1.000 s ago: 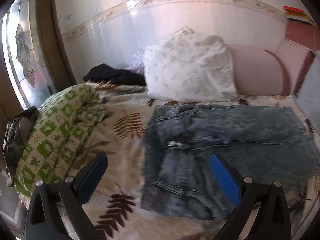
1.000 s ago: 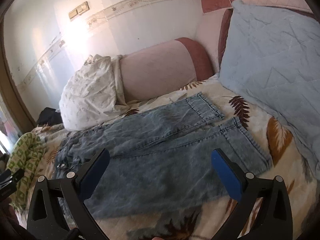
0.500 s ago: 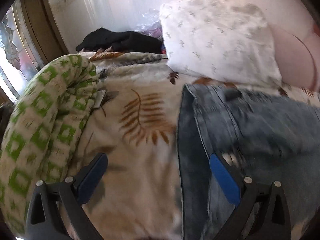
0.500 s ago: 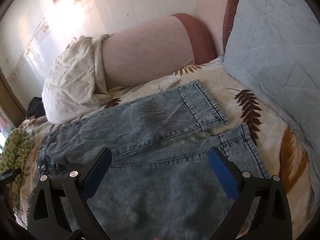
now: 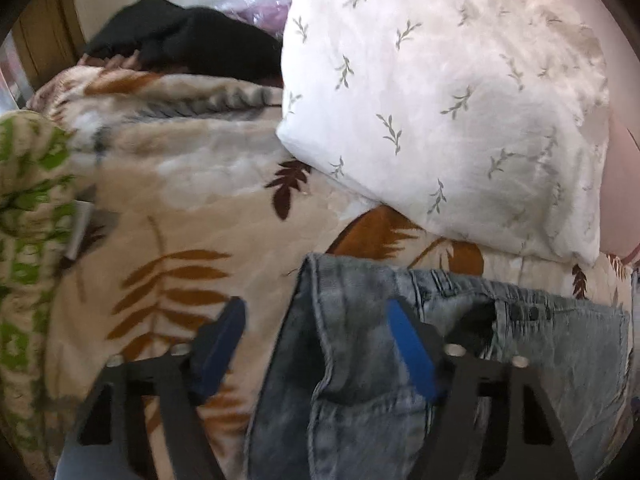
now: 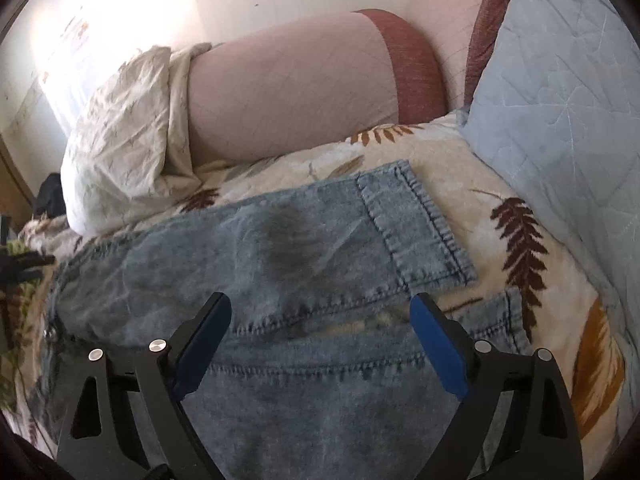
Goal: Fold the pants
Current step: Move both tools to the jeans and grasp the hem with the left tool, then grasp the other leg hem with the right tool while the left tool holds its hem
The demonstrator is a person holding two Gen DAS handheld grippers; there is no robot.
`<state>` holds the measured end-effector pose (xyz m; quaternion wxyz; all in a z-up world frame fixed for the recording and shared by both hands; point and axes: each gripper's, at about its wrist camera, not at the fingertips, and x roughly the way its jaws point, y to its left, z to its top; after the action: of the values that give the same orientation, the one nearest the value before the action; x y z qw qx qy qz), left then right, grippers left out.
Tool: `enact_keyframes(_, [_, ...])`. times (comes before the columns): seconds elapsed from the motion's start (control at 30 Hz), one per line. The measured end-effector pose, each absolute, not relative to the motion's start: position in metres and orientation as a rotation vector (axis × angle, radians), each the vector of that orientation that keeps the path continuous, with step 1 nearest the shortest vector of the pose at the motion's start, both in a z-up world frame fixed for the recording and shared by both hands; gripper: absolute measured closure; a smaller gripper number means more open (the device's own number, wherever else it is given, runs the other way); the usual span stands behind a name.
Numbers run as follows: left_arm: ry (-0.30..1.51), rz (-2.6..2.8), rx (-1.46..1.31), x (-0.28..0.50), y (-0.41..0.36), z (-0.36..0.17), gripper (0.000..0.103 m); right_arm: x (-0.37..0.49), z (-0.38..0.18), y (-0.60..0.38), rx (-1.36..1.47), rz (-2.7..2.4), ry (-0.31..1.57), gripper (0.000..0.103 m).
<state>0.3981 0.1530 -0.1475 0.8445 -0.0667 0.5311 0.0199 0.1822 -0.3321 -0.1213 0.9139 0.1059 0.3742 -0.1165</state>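
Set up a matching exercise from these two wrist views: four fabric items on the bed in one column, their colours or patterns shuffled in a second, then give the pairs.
Items:
1. Denim pants
2. Plump pillow
3. Quilted cushion
4. Crumpled garment by the wall

Looks:
A. Black
B. White with small leaf sprigs
C. Faded blue wash
D. Pale blue, stitched lines

Pairs: 1-C, 2-B, 3-D, 4-A

Jeans [image 6: 304, 248] cut off at bottom edge, green patterned blanket [image 5: 28, 240] blurred
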Motion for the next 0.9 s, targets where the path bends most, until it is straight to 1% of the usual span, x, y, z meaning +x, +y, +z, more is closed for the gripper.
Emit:
enact_keyframes(0.03, [1.124,0.041,-0.147,0.402,0.153,-0.150,0.044,0.185,-0.120,-0.333,0.212,-0.244,0.766,0.012])
enact_keyframes(0.1, [1.133,0.008,-0.169,0.410,0.153,-0.154,0.059,0.191,-0.118,-0.335,0.191,-0.253,0.758,0.012])
enact_keyframes(0.13, [1.142,-0.001,-0.178,0.413,0.153,-0.156,0.063,0.194,-0.118,-0.335,0.177,-0.256,0.758,0.012])
enact_keyframes(0.2, [1.157,-0.021,-0.195,0.417,0.154,-0.160,0.081,0.200,-0.117,-0.335,0.152,-0.264,0.763,0.013])
enact_keyframes(0.23, [1.158,-0.037,-0.200,0.419,0.154,-0.161,0.085,0.203,-0.117,-0.336,0.143,-0.271,0.768,0.014])
enact_keyframes(0.3, [1.155,-0.055,-0.191,0.421,0.155,-0.160,0.097,0.210,-0.117,-0.339,0.133,-0.290,0.778,0.021])
enact_keyframes(0.33, [1.155,-0.060,-0.187,0.422,0.156,-0.160,0.097,0.213,-0.117,-0.341,0.126,-0.299,0.782,0.024])
enact_keyframes(0.4, [1.166,-0.065,-0.179,0.429,0.161,-0.161,0.098,0.224,-0.114,-0.352,0.121,-0.323,0.786,0.032])
enact_keyframes(0.47, [1.168,-0.070,-0.173,0.434,0.164,-0.162,0.099,0.237,-0.111,-0.365,0.139,-0.329,0.793,0.034])
enact_keyframes(0.5, [1.168,-0.075,-0.176,0.435,0.166,-0.162,0.099,0.245,-0.109,-0.374,0.163,-0.330,0.796,0.038])
enact_keyframes(0.57, [1.163,-0.083,-0.187,0.439,0.171,-0.161,0.099,0.264,-0.106,-0.392,0.222,-0.321,0.808,0.039])
enact_keyframes(0.77, [1.141,-0.107,-0.217,0.445,0.183,-0.151,0.099,0.311,-0.118,-0.414,0.273,-0.331,0.904,0.050])
enact_keyframes(0.9, [1.135,-0.111,-0.229,0.447,0.186,-0.151,0.099,0.333,-0.136,-0.431,0.248,-0.421,0.961,0.051])
